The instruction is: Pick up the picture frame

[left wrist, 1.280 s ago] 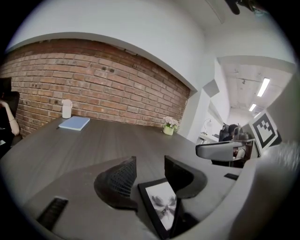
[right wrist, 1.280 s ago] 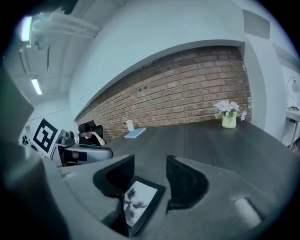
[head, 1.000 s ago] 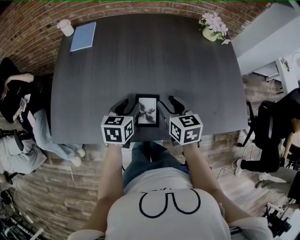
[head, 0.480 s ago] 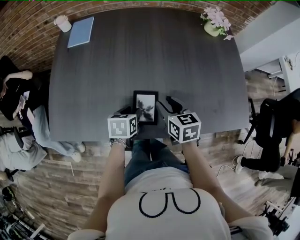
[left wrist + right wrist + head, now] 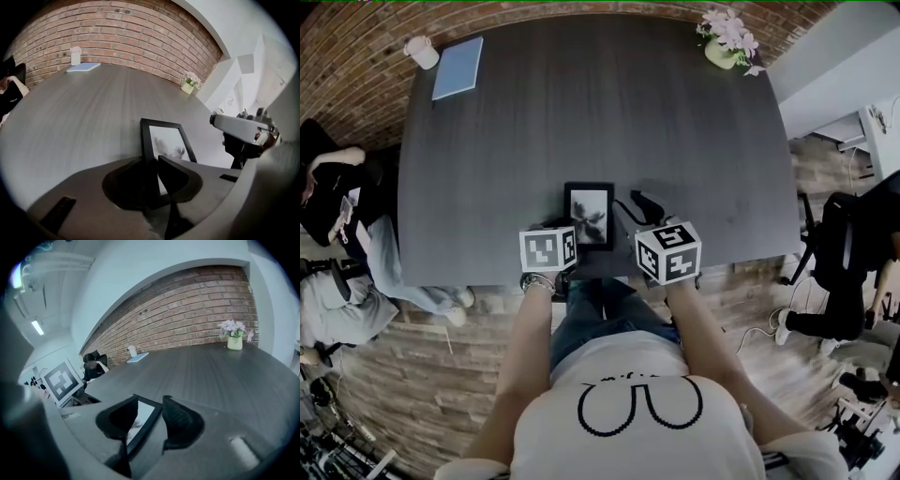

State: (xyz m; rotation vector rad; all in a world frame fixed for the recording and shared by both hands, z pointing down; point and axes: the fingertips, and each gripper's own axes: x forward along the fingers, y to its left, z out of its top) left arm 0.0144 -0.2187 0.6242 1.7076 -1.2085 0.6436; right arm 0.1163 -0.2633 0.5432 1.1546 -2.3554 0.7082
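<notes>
Low in the head view, close to the person, two grippers reach over the near edge of the dark worktop [image 5: 581, 112]. The picture frame [image 5: 589, 215] lies flat between them, just below the middle of that view, with a short side toward the person.

The left gripper [image 5: 151, 161] points steeply down at the frame's left side. Its jaws are closing, and the frame's black left bar is between them. One jaw is outside the bar and one is over the glass. They look very close to the bar, but I do not think they squeeze it yet.

The right gripper [image 5: 150, 401] is at the frame's right side. Its jaws are closing too. The right bar is between them, with a gap on each side.

The step now is to get a good hold. I think both grippers should close fully on the bars before any lift. The frame is thin and flat, so each outer jaw must sit right down at the worktop, or it may slide over the bar. Squeeze gently, because the jaw on the glass could slip. Then raise both sides together to keep the frame level.

Far off, at the top left of the head view, are a blue notebook [image 5: 457, 67] and a white cup [image 5: 420, 51]. A pot of pink flowers [image 5: 727, 39] is at the top right.
</notes>
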